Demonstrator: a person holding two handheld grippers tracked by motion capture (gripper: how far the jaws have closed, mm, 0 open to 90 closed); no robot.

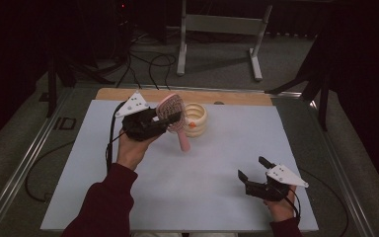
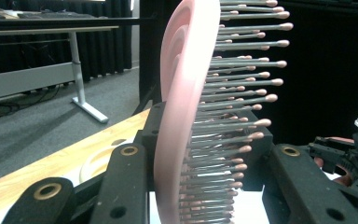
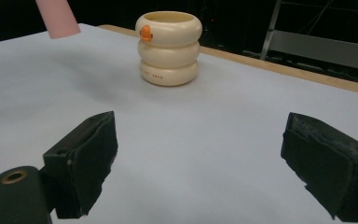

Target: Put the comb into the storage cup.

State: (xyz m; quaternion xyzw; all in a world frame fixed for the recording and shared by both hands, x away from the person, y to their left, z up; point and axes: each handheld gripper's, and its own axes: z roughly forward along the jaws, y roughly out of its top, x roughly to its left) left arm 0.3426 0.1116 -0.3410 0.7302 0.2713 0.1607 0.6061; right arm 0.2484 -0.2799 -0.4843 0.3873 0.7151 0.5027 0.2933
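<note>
Pink hairbrush held up over a white-topped table, beside a cream cup.

The table [image 1: 177, 197] is bare in front; toward its far edge stands a cream ringed cup [image 1: 195, 119] with an orange mark; the pink hairbrush [image 1: 173, 118] is clamped by its head in the left gripper [image 1: 170, 120], handle slanting down just beside the cup; the right gripper [image 1: 254, 168] rests near the front right corner, jaws spread wide, holding nothing.
</note>
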